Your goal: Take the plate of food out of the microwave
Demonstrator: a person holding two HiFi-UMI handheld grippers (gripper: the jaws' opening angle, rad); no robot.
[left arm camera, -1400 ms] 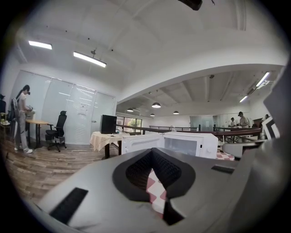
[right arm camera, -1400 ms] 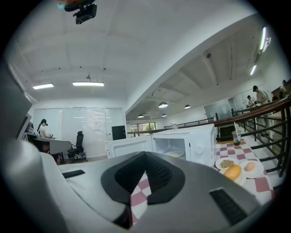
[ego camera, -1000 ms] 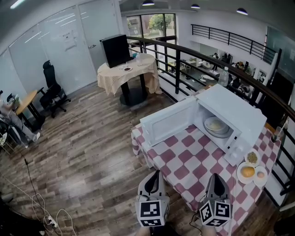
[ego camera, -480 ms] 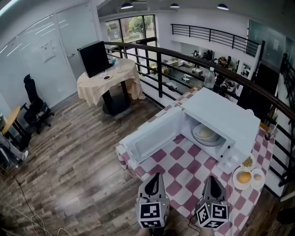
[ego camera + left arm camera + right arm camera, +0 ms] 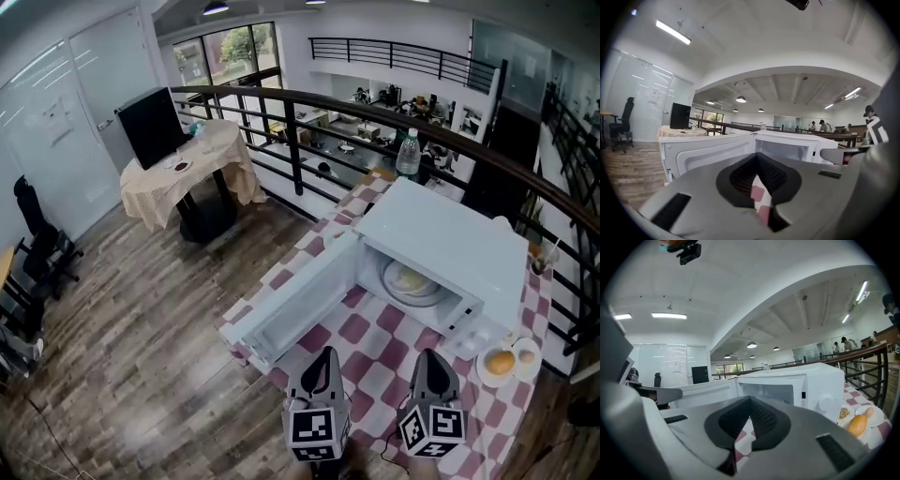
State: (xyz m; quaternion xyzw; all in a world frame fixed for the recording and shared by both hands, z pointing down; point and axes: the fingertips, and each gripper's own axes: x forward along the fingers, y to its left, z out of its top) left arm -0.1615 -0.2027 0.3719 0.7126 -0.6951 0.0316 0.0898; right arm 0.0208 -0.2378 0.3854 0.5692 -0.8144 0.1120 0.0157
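- Left hand-held gripper [image 5: 320, 360] and right hand-held gripper [image 5: 430, 359]: jaws together, empty, short of open microwave [image 5: 448, 242].
- Plate of food [image 5: 410, 280] inside, rear part hidden under microwave top, contents unclear.

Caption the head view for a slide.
Left gripper and right gripper, shut and empty, face the open microwave with the plate of food inside.

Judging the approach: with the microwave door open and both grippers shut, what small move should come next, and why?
Probably open the right gripper and ease it toward the plate: the microwave door stands open, the plate sits inside, and that gripper is shut, empty, short of it.
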